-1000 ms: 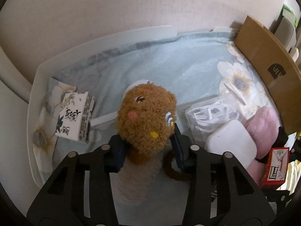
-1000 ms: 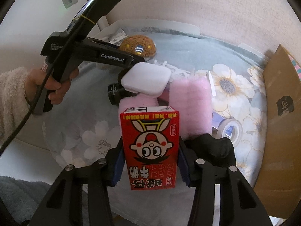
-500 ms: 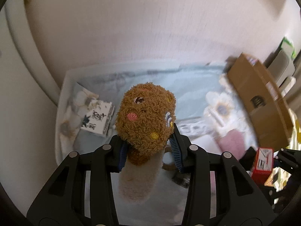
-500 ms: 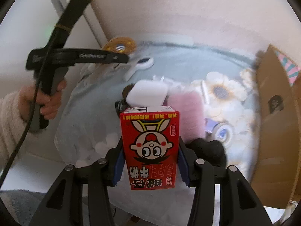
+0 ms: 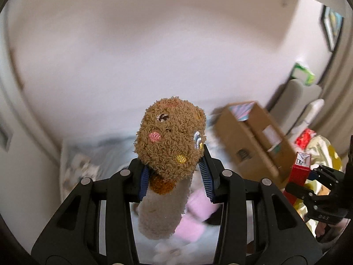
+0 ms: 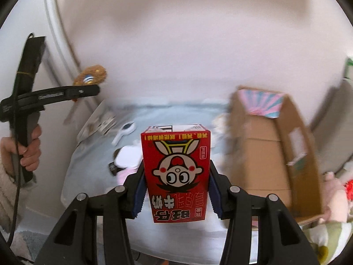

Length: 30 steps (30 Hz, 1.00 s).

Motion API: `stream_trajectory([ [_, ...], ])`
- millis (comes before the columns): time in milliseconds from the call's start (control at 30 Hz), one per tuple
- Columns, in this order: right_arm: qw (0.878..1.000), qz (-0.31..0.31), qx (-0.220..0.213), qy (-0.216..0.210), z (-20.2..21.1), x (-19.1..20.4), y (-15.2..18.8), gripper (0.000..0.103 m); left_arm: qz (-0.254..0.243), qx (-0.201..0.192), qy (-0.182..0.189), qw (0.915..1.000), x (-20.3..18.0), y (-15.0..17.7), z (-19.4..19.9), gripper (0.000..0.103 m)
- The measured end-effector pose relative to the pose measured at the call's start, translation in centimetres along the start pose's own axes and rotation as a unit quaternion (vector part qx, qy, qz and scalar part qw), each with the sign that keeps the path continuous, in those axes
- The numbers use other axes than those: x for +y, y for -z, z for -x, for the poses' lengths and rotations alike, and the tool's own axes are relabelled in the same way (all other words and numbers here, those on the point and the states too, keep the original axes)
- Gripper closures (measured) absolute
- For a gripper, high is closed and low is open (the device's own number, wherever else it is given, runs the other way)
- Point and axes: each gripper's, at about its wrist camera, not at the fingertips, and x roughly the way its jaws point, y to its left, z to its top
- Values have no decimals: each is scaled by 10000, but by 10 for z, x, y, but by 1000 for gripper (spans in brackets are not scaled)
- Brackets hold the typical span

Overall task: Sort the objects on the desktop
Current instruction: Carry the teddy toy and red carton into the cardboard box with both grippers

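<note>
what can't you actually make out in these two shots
- Left wrist view: the desk items under the brown plush toy are motion-blurred; the left gripper and the toy cover the middle.
- Right wrist view: things on the pale blue floral cloth are smeared, some behind the red milk carton in the right gripper.
- Brown cardboard box: its contents are blurred.

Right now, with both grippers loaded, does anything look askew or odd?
One thing: the red milk carton in the right gripper is held upside down, its cartoon face and lettering inverted. The brown plush toy sits squarely in the left gripper. The desk below is too blurred to judge.
</note>
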Motion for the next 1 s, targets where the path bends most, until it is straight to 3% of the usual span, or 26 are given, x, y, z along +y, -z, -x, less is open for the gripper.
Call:
stream_trajectory([
  [233, 9972, -425, -205, 579, 32, -63, -1, 57, -434, -180, 661, 9967, -88, -40, -18, 66],
  [400, 9950, -709, -83, 700, 32, -100, 3, 57, -706, 60, 917, 9933, -155, -58, -63, 66],
  [700, 9946, -871, 223, 510, 0, -151, 13, 57, -1205, 935, 519, 9869, -236, -55, -177, 66],
  [1000, 9926, -917, 761, 253, -43, -167, 32, 57, -1421, 1655, 147, 9758, -255, -30, -245, 66],
])
